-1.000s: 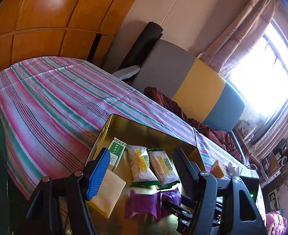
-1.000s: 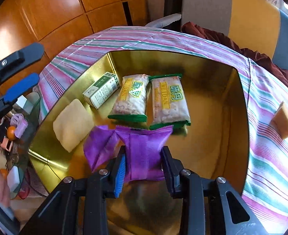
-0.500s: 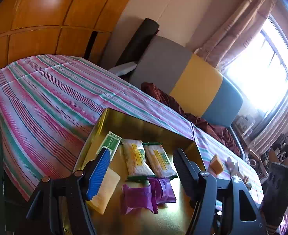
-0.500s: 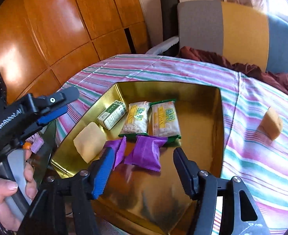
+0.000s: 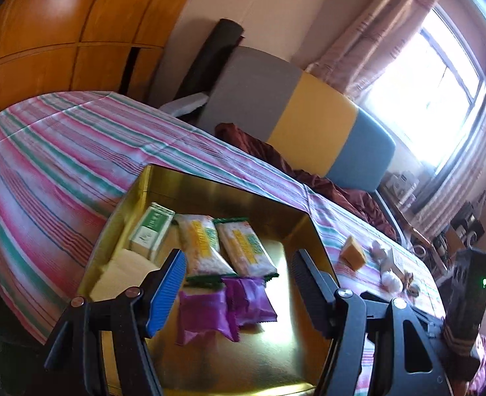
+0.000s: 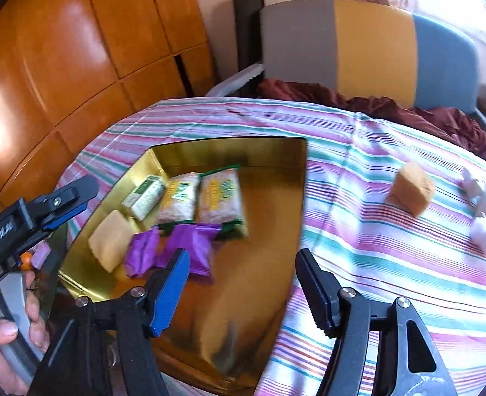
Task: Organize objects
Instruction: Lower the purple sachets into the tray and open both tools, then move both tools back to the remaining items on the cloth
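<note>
Landmark: the shallow gold metal tray lies on the pink, green and white striped tablecloth; every place below is told from it.
In the tray: a green and white small carton at its far left; two clear rice-cracker packets with yellow labels side by side just right of the carton; two purple foil snack packets touching each other in front of the crackers; a pale yellow flat sponge at the near left corner.
Left gripper: jaws wide apart over the tray's near half with nothing pressed between the pads; the purple packets lie below the gap.
Right gripper: jaws have just been opening and stand apart, empty, above the tray's near right edge (the purple packet nearest them lies loose on the tray floor).
Only the right wrist view shows: a person's hand around the left gripper's grey handle, left of the tray.
Both views show: an orange sponge block on the cloth right of the tray; small white items beyond it, too blurred to name.
Only the left wrist view shows: a bright window with pinkish curtains, far right of the tray.
Room: orange wooden panelling behind the tray to the left; a grey, yellow and blue padded panel behind it, with dark red cloth at its foot.
</note>
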{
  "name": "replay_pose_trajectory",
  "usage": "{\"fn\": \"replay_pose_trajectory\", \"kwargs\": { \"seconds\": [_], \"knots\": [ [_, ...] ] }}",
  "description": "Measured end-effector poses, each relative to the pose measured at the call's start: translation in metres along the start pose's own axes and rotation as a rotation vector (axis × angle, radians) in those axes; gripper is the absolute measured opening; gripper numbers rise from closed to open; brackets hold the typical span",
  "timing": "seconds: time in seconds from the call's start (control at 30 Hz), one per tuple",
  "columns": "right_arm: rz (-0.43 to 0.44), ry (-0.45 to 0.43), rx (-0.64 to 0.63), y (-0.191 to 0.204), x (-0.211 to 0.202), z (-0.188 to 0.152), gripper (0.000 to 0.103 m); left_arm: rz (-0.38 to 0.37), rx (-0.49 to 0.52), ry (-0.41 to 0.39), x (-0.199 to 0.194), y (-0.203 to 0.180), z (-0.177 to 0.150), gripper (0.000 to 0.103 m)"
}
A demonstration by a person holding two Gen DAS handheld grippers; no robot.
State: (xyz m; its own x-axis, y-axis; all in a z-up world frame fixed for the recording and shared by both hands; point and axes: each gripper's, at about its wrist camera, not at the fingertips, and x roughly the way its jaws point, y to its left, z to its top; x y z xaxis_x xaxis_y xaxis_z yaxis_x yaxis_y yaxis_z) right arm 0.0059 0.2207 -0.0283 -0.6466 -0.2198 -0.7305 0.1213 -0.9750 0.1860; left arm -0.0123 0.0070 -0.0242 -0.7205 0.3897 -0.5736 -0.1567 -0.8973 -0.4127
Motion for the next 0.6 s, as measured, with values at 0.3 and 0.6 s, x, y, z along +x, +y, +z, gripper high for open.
{"fn": "replay_pose_trajectory", "kwargs": {
  "seconds": [0.3,0.6],
  "knots": [
    [-0.109,-0.047,0.003,-0.033,-0.021,-0.005,0.068,-0.061,0.081,0.041,0.006,-0.027,-0.015,0.068],
    [-0.187,-0.03,0.038,-0.074,-0.032,-0.013,0.068,-0.105,0.14,0.074,0.01,-0.056,-0.033,0.068]
  ]
}}
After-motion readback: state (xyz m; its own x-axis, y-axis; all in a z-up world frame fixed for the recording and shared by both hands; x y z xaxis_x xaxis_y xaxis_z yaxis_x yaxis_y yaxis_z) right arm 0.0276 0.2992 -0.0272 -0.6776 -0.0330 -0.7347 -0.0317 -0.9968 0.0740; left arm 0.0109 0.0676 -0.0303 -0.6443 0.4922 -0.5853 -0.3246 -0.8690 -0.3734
